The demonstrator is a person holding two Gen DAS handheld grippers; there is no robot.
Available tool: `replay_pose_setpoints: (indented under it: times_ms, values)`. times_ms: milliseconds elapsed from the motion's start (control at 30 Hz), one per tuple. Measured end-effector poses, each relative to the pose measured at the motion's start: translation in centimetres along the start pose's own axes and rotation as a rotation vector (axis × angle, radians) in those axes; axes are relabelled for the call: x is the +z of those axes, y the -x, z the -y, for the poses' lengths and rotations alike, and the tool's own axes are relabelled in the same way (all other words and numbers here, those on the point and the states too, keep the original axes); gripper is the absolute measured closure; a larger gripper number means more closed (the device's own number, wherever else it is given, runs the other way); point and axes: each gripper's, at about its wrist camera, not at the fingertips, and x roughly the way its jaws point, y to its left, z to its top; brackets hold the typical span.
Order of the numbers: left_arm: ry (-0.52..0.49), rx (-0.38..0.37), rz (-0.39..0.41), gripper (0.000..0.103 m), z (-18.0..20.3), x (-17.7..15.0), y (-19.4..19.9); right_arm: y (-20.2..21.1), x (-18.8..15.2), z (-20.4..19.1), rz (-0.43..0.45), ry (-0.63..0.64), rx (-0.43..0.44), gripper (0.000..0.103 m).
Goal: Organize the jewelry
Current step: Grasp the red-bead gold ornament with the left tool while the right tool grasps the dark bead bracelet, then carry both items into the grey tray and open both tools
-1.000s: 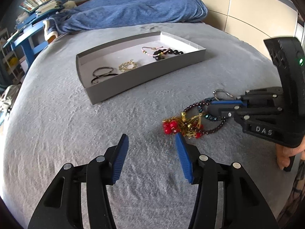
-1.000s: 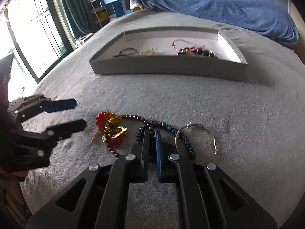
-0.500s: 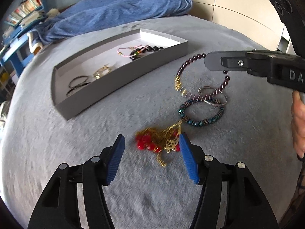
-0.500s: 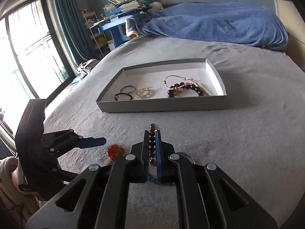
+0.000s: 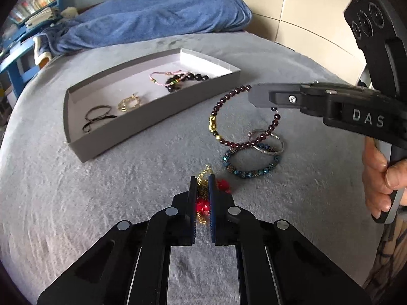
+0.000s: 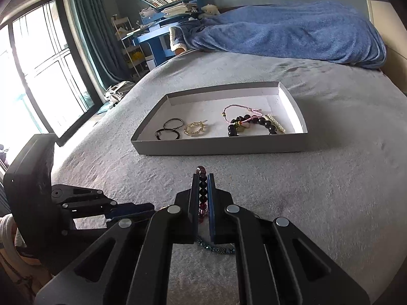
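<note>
My left gripper (image 5: 202, 179) is shut on a red and gold piece of jewelry (image 5: 203, 204) lying on the grey bed. My right gripper (image 6: 202, 178) is shut on a dark purple bead bracelet (image 6: 202, 190) and holds it in the air; in the left wrist view the bracelet (image 5: 216, 111) hangs from the right gripper (image 5: 251, 96) above the bed. A blue bead bracelet (image 5: 251, 170) and a silver bangle (image 5: 267, 147) lie on the bed below it. The grey tray (image 5: 152, 127) beyond holds several pieces; it also shows in the right wrist view (image 6: 221, 147).
A blue blanket (image 6: 279, 38) lies at the far end of the bed. A window (image 6: 33, 76) and a blue desk with books (image 6: 162, 25) stand to the left. The left gripper's body (image 6: 76, 203) shows low at the left of the right wrist view.
My left gripper moved forward and closed on the red and gold piece. My right gripper lifted the purple bracelet off the bed and holds it higher.
</note>
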Motion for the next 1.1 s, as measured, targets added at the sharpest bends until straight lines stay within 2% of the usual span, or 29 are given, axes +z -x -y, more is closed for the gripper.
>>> replay_pose_setpoints:
  times_ms: [433, 733, 967, 1100]
  values:
    - [0.028, 0.034, 0.071, 0.094, -1.7, 2.7, 2.5, 0.1, 0.4, 0.0, 0.008, 0.001, -0.005, 0.097]
    - [0.035, 0.059, 0.100, 0.094, -3.0, 5.2, 3.6, 0.0, 3.0, -0.1, 0.026, 0.019, 0.001, 0.097]
    - [0.018, 0.091, 0.109, 0.094, -4.4, 7.3, 3.5, 0.5, 5.9, 1.2, 0.065, -0.010, 0.019, 0.097]
    - [0.041, 0.098, 0.114, 0.094, -5.8, 8.3, 3.1, 0.0, 7.5, 2.0, 0.072, -0.001, 0.001, 0.097]
